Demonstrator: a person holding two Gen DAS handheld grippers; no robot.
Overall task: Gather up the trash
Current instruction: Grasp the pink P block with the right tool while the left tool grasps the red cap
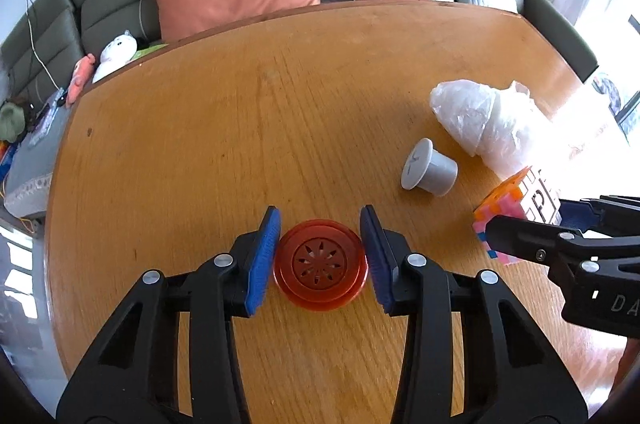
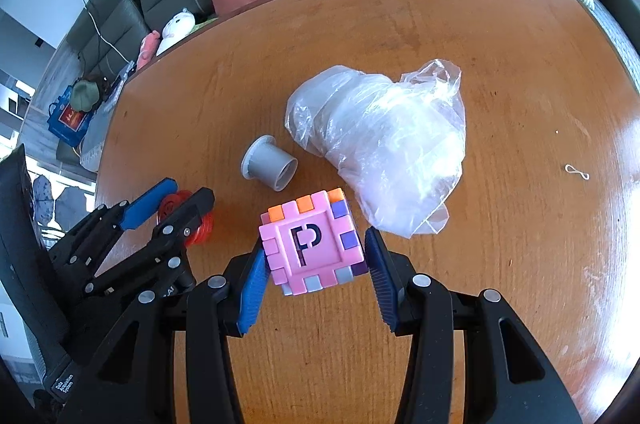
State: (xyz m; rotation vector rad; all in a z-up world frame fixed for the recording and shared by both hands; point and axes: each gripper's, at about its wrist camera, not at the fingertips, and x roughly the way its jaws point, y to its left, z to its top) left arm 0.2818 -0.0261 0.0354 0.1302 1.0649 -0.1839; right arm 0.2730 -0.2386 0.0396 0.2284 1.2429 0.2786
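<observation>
Btwn open left gripper (image 1: 320, 256) pads: red disc (image 1: 320, 269), on table (image 1: 280, 104).

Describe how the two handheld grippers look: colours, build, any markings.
Both the left gripper and the right gripper share one build: black plastic linkage arms with round silver rivets, ending in ribbed blue pads. White lettering marks the bodies, partly readable as "Data Acquisition System". No cables or sleeves show.

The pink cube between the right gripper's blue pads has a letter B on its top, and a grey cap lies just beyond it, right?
Not quite: the pink cube shows a letter P, not B, clear in the right wrist view. It does sit between the right gripper pads, with the grey cap lying beyond it.
</observation>
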